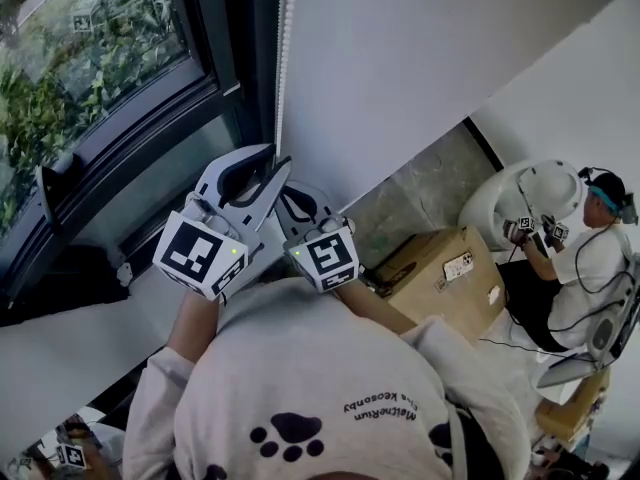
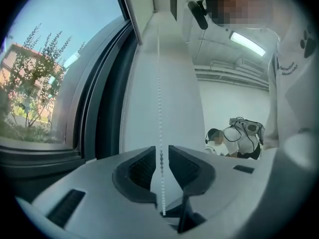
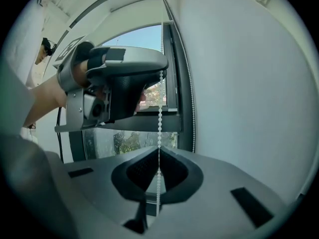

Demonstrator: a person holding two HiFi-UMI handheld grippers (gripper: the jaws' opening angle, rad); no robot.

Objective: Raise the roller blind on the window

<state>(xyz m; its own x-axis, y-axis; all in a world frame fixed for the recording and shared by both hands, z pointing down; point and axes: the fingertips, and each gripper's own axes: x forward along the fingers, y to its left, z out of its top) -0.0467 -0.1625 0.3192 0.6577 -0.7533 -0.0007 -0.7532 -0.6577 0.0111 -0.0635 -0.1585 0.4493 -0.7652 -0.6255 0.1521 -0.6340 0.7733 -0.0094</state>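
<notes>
A white bead chain (image 1: 283,58) hangs down the right edge of the dark window frame (image 1: 215,78). Both grippers are at the chain, the left one higher. My left gripper (image 2: 161,152) has a narrow gap between its jaws, and the chain (image 2: 159,83) runs through that gap without being squeezed. Below it, my right gripper (image 3: 159,156) is shut on the chain (image 3: 159,118), its tips meeting around the beads. The left gripper (image 3: 119,78) shows above it there. In the head view the left gripper (image 1: 266,170) overlaps the right gripper (image 1: 292,202). I cannot tell the blind's fabric from the white wall.
A white wall (image 1: 420,48) lies right of the chain and a white sill (image 1: 80,358) runs below the window glass (image 1: 80,58). On the floor to the right are a cardboard box (image 1: 450,268) and a seated person (image 1: 590,258) holding other grippers.
</notes>
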